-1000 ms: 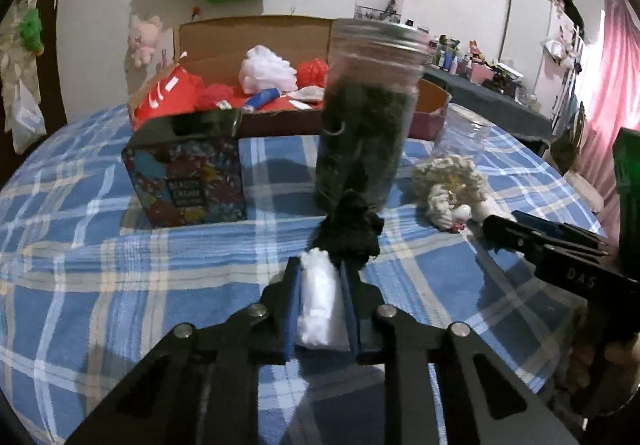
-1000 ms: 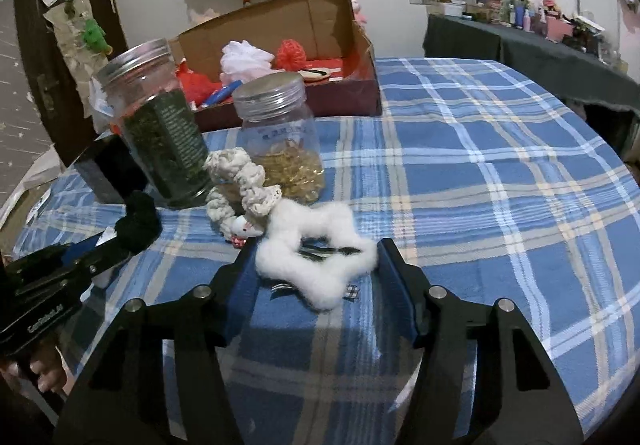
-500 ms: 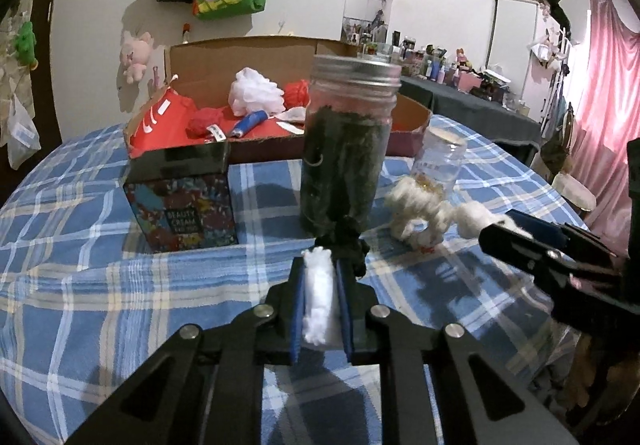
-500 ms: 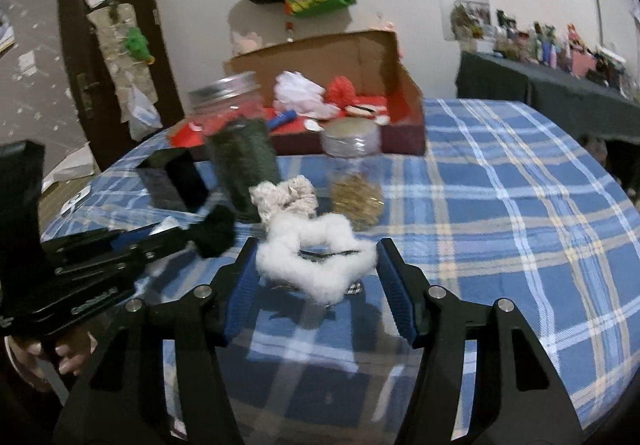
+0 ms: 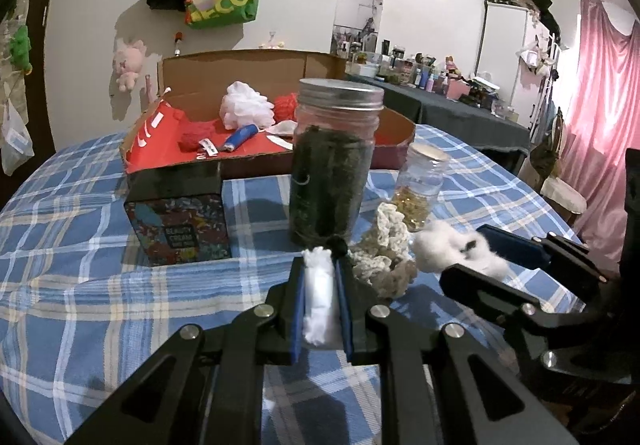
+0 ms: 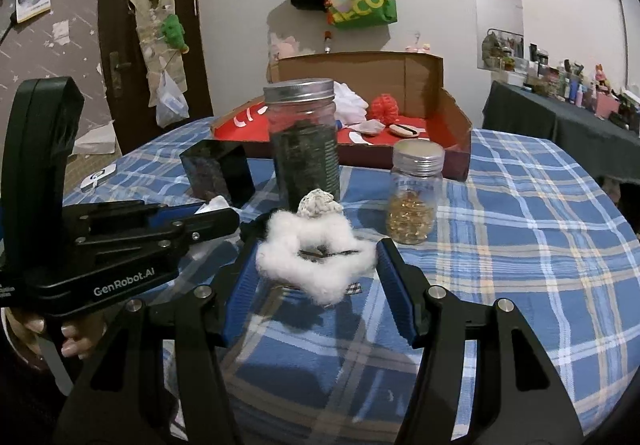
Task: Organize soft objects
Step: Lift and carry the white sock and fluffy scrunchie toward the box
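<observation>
Blue plaid cloth covers your worktop [image 6: 540, 245], bare and open on its right half. Your left claw [image 5: 320, 299] pinches a white soft roll [image 5: 318, 305]. Your right claw [image 6: 316, 271], half open, grips a fluffy white scrunchie [image 6: 316, 265]. Only the right view shows "GenRobot.AI"; the left shows the box [image 5: 180, 221] marked "BEAUTY CREAM".

Left claw [image 5: 320, 277] clamped tight on white soft piece [image 5: 318, 305], angled downward, right claw [image 6: 316, 265] half-spread gripping fluffy white ring [image 6: 316, 265], fingertips [image 6: 74, 341] at 8 o'clock under left handle
</observation>
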`<state>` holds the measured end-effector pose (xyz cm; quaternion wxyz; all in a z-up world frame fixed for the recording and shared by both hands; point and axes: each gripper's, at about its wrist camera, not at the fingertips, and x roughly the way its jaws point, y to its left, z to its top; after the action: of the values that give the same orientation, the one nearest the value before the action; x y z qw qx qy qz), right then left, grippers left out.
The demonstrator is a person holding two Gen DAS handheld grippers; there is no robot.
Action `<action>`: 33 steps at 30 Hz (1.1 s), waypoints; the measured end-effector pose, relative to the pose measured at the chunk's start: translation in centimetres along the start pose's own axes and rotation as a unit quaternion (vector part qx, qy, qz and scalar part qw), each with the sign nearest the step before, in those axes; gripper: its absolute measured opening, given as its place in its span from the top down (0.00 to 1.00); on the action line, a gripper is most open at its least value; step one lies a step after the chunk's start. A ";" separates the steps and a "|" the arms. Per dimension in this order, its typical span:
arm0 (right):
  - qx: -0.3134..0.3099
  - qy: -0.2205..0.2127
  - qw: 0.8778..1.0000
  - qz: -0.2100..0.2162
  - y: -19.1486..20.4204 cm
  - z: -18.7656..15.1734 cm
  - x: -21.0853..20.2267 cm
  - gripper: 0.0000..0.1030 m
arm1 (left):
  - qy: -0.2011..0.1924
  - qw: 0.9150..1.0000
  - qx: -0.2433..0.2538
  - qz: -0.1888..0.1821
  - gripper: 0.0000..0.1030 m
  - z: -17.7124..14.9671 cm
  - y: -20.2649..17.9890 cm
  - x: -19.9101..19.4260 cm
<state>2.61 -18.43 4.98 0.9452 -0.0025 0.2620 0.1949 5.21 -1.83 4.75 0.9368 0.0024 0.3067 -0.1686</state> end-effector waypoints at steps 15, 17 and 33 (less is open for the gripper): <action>0.006 0.011 1.000 0.004 -0.5 -0.3 0.3 0.45 | 0.001 1.000 -0.006 0.003 0.85 -0.1 0.4 -0.3; 0.011 0.012 1.000 0.001 -0.9 -0.3 0.2 0.45 | 0.003 1.000 -0.011 0.008 0.85 -0.1 1.1 -0.4; 0.053 0.029 0.997 -0.046 -5.9 -0.2 -0.4 0.45 | 0.023 0.995 -0.058 0.078 0.85 -0.3 8.8 -1.3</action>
<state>4.42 -24.04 4.40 0.9440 0.0296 0.2989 0.1369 6.88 6.93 4.37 0.9384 -0.0245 0.3360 -0.0764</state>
